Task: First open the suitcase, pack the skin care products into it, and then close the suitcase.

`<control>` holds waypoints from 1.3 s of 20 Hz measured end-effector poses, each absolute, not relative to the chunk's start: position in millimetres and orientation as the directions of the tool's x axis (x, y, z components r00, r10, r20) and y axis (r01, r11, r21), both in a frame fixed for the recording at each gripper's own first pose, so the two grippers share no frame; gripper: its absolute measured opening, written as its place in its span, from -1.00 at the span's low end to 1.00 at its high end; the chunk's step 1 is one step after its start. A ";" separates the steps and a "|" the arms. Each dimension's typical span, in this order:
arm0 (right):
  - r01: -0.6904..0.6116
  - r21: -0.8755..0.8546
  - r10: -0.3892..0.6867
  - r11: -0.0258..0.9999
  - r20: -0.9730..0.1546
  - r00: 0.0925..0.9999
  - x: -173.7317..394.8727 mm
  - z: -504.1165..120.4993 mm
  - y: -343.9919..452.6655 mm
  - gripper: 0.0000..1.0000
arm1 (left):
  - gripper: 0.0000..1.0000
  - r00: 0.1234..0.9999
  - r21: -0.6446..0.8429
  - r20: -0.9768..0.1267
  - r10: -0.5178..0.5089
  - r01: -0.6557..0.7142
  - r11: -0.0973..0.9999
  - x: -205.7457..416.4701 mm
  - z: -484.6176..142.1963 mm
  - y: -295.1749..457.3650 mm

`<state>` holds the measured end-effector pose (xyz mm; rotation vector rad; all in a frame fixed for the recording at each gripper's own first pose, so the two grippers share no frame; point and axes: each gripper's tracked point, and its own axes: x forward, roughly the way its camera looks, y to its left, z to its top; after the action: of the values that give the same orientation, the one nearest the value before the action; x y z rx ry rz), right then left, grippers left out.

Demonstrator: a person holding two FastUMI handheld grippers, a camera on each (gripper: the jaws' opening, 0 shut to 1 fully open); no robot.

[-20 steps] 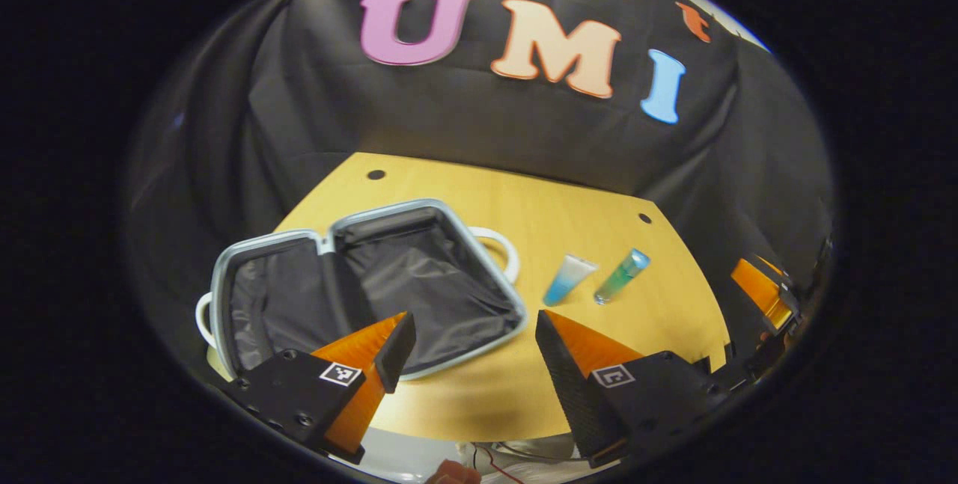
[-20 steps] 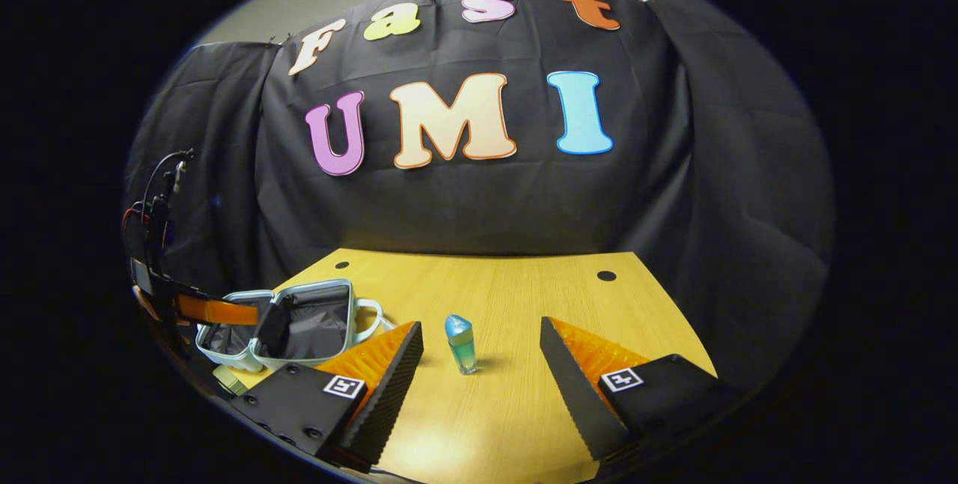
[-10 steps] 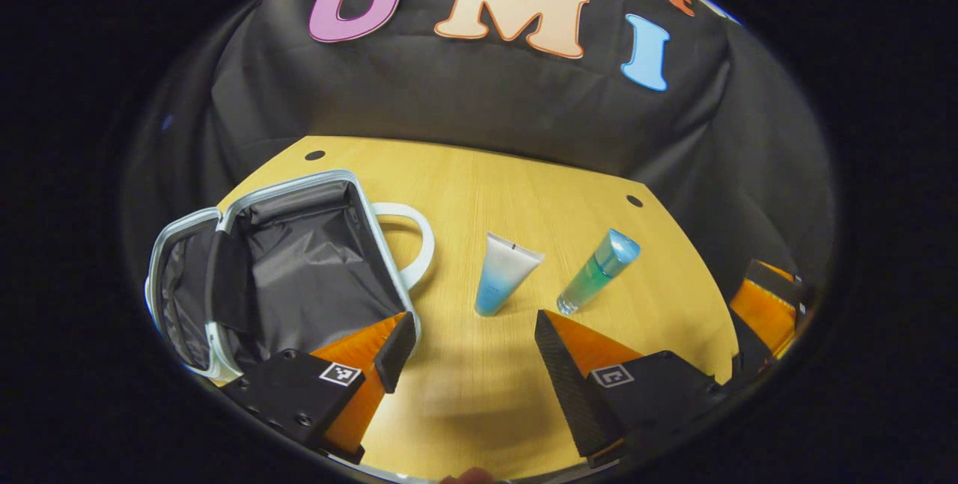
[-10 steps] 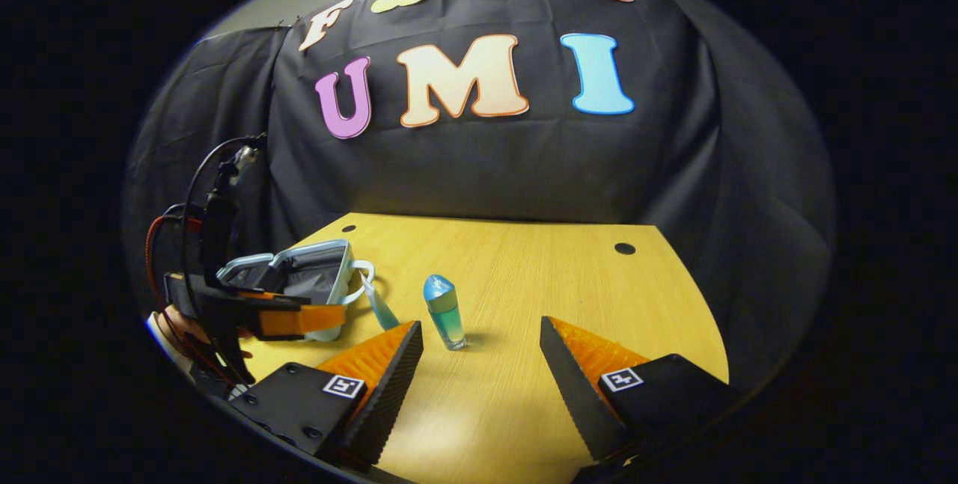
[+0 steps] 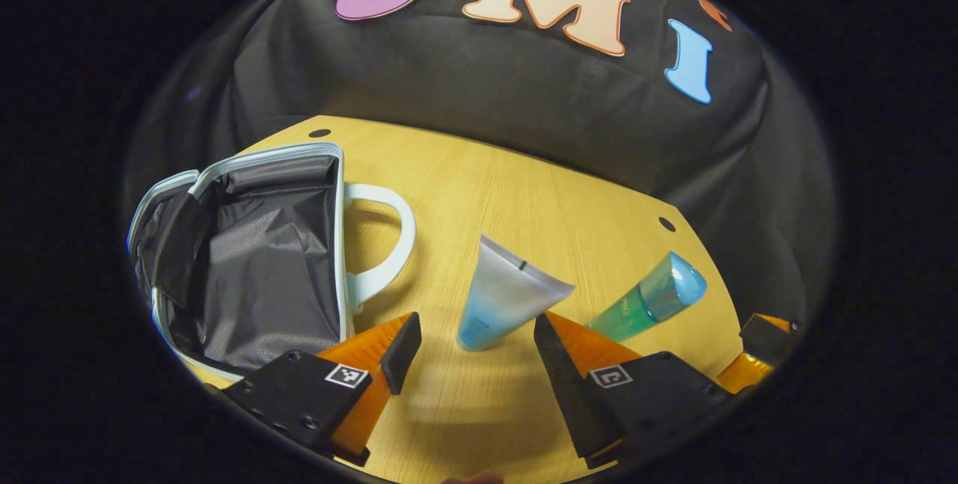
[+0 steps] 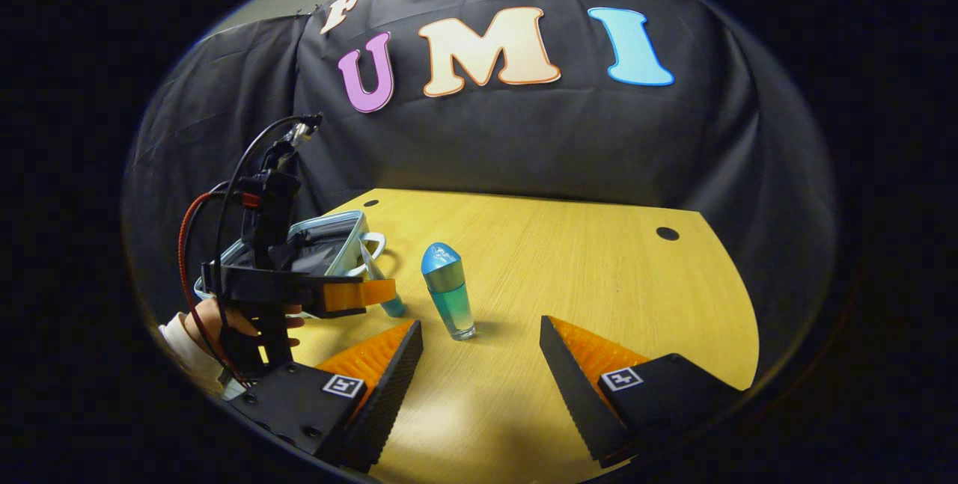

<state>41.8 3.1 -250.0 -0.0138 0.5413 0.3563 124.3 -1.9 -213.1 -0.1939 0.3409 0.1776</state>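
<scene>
Suitcase (image 5: 254, 259): lies open at the left of the wooden counter (image 5: 479, 185) in the left gripper view, dark lining showing, pale rim all round; white handle (image 5: 385, 241) sticks out toward the tube.
Left hand-held gripper (image 5: 471, 353): held wide open over the counter, nothing between the fingers; cap end of the tube sits just ahead of the gap, not touched by either finger as far as can be told.
Tube (image 5: 501, 297): white body fading to blue at the cap, lying on the counter between the suitcase handle and the bottle, flat crimped end pointing away from the gripper.
Bottle (image 5: 647, 304): blue-green, clear, to the right of the tube in the left gripper view, lower part hidden behind the right finger; standing upright on the counter in the right gripper view (image 6: 447, 301), blue cap on top.
Right hand-held gripper (image 6: 483, 360): also wide open and holding nothing, low over the counter; bottle stands just ahead of the gap, nearer the left finger.
Other gripper in the right gripper view (image 6: 299, 289): held by a hand (image 6: 224, 319) in a pale sleeve, in front of the open suitcase (image 6: 329, 244), cables looping above.
</scene>
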 end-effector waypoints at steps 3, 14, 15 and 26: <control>-0.374 0.104 0.369 0.922 -0.530 0.763 56.1 -269.8 13.9 0.98 | 0.75 0.922 -0.124 -0.349 0.168 -0.223 0.967 135.9 -219.5 0.1; -0.417 0.154 0.427 0.896 -0.559 0.711 93.4 -320.3 43.7 0.97 | -0.27 0.904 -0.090 -0.393 0.170 -0.221 0.971 153.7 -235.4 -2.5; -0.414 0.148 0.422 0.898 -0.557 0.715 97.0 -323.3 45.1 0.97 | -0.30 0.902 -0.105 -0.399 0.162 -0.221 0.970 151.3 -234.1 -4.1; -0.413 0.113 0.403 0.904 -0.548 0.733 112.6 -343.1 76.3 0.55 | -0.31 0.913 -0.211 -0.372 0.169 -0.260 0.942 91.7 -171.9 19.2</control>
<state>112.6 76.3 -343.1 -0.0168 0.5984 0.4486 91.7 19.2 -171.9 -0.2611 0.3582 0.2235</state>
